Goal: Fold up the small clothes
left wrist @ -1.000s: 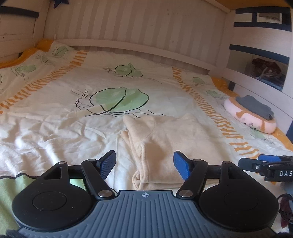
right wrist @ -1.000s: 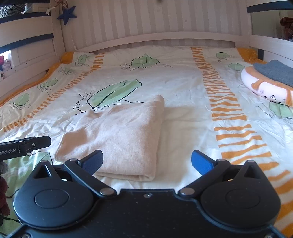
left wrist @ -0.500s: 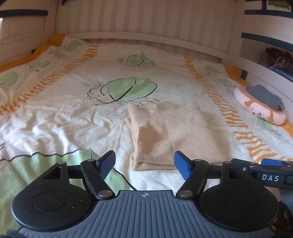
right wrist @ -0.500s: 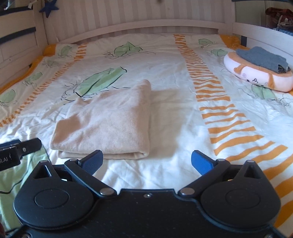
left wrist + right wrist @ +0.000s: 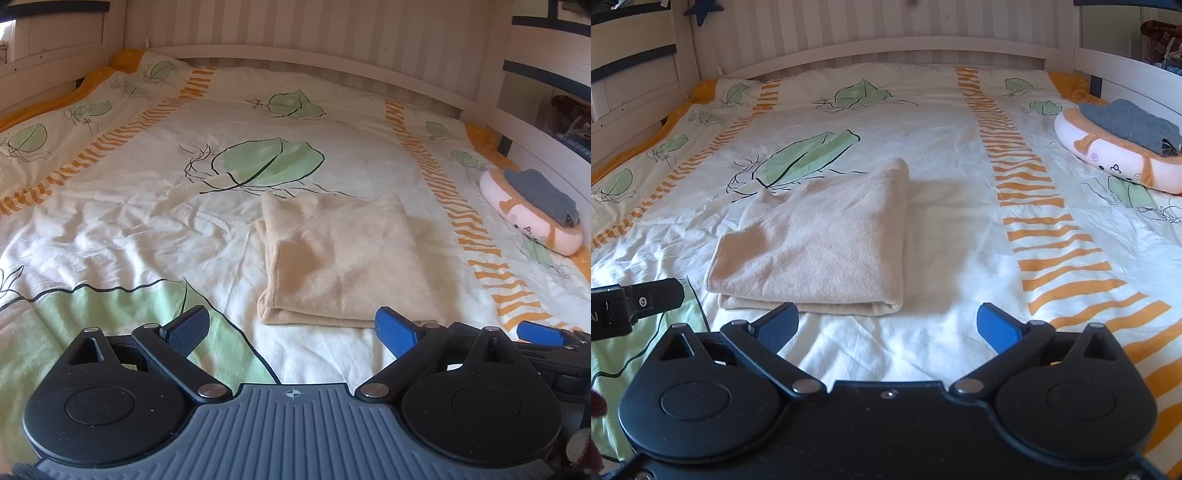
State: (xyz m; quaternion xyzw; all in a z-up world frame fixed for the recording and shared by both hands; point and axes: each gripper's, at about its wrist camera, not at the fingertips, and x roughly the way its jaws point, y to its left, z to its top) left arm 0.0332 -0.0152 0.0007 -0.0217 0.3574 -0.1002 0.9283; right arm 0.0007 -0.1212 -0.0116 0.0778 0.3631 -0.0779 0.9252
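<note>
Now your folded beige garment (image 5: 820,243) lies on the bedspread (image 5: 122,229) just ahead of both empty tongs, long axis running away from you, nearer the widening left gripper (image 5: 291,328) than the wide right gripper (image 5: 886,326).

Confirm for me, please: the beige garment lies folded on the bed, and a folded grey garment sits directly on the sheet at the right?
Not quite. The beige garment does lie folded on the bed, but the grey garment rests on a pink plush cushion, not directly on the sheet; the right wrist view shows it.
</note>
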